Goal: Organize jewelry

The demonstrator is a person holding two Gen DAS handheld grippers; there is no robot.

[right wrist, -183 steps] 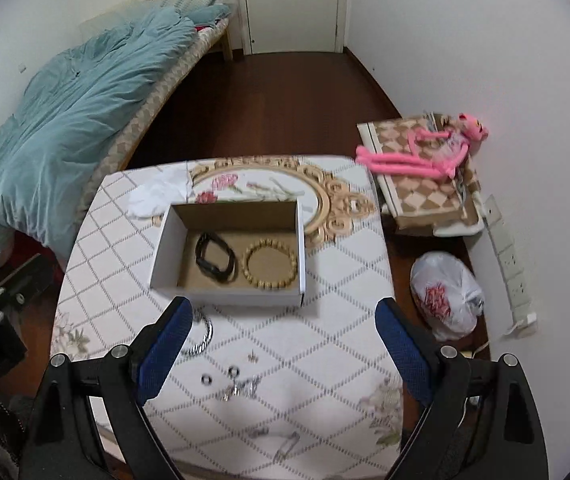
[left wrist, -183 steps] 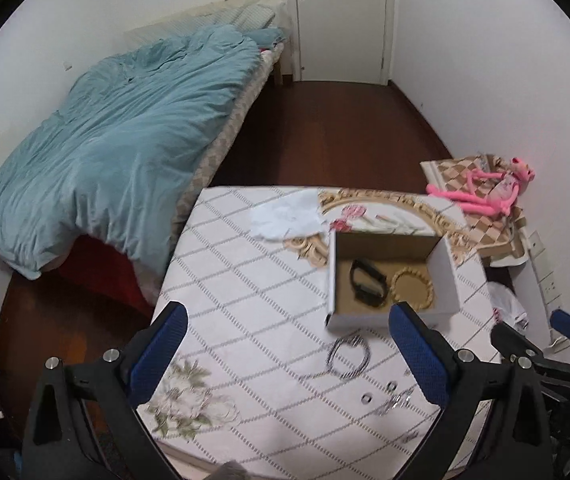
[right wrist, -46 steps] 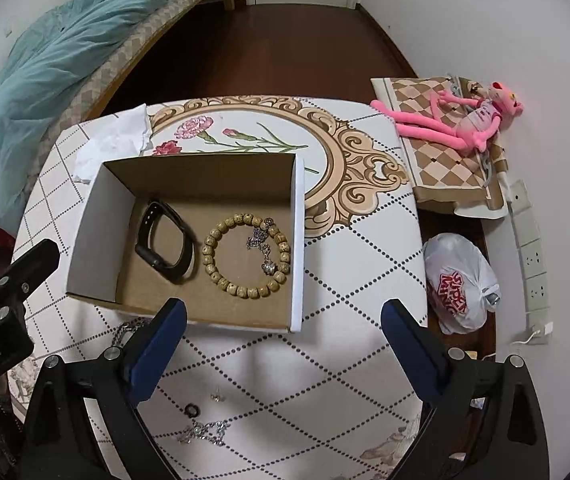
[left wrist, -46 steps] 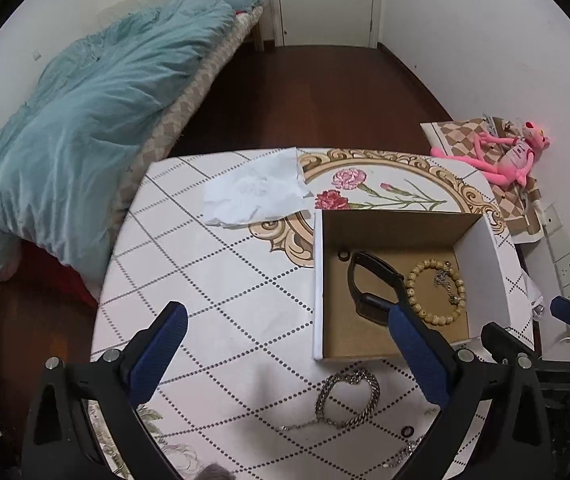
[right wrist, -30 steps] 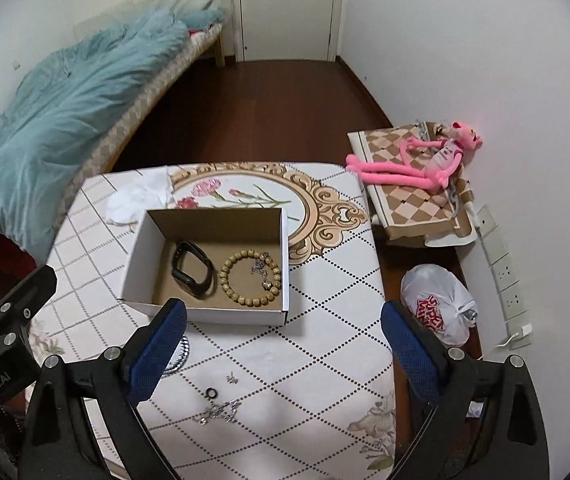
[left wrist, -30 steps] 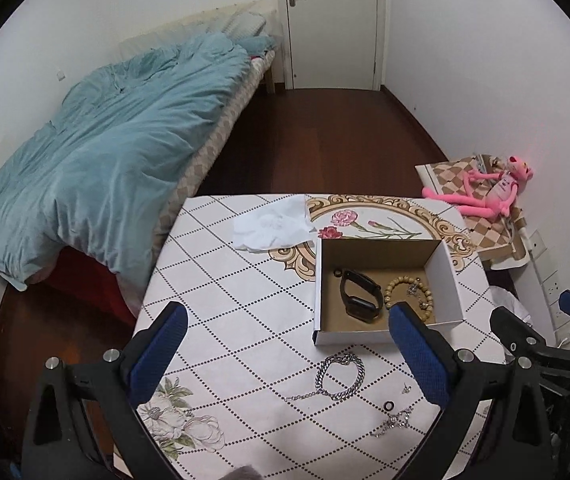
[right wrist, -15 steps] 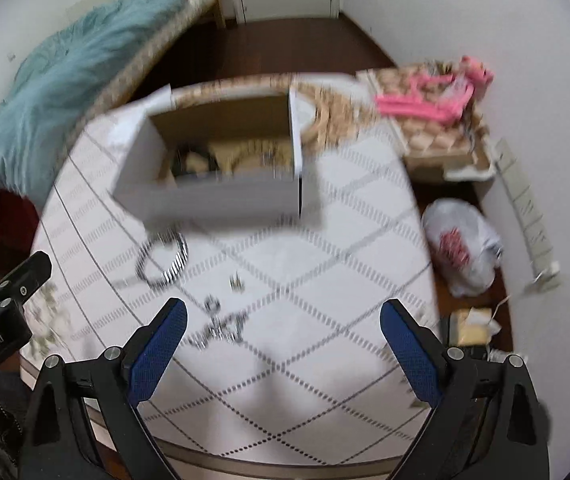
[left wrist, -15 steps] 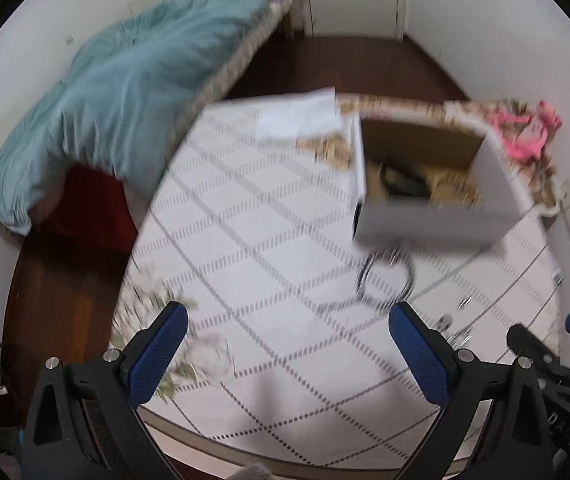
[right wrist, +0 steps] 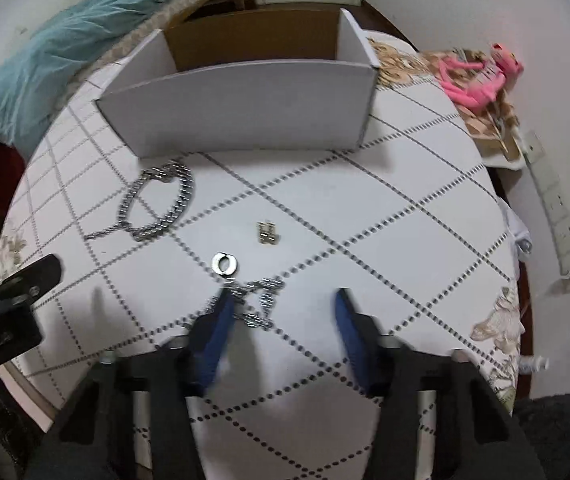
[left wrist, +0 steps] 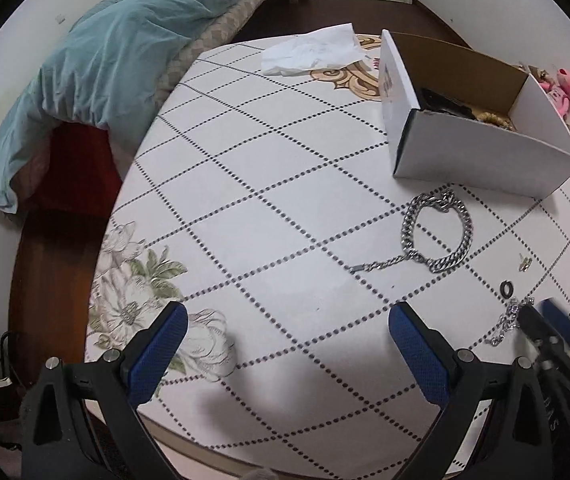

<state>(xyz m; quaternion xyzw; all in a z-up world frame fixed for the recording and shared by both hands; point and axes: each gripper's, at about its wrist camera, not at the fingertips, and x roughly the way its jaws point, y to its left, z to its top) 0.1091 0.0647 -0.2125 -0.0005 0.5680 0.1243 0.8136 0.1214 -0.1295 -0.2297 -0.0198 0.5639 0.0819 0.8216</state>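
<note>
A white cardboard box (left wrist: 469,160) stands on the table with a black band (left wrist: 443,102) and a bead bracelet (left wrist: 493,119) inside; the box also shows in the right wrist view (right wrist: 245,100). In front of it lie a silver chain bracelet (left wrist: 437,236) (right wrist: 157,204), a small ring (left wrist: 507,289) (right wrist: 225,264), a small gold piece (left wrist: 525,264) (right wrist: 267,233) and a silver chain piece (right wrist: 257,300). My right gripper (right wrist: 281,304) is open, low over the table, its left finger touching the silver chain piece. My left gripper (left wrist: 285,320) is open and empty over bare tablecloth.
A crumpled white tissue (left wrist: 313,50) lies at the table's far side. A bed with a teal duvet (left wrist: 105,64) stands to the left. A pink plush toy (right wrist: 481,76) lies on a stool to the right. A power strip (right wrist: 557,200) hangs at the right.
Both grippers have dropped low toward the table. The right gripper's jaws have narrowed and now sit by the silver chain piece.
</note>
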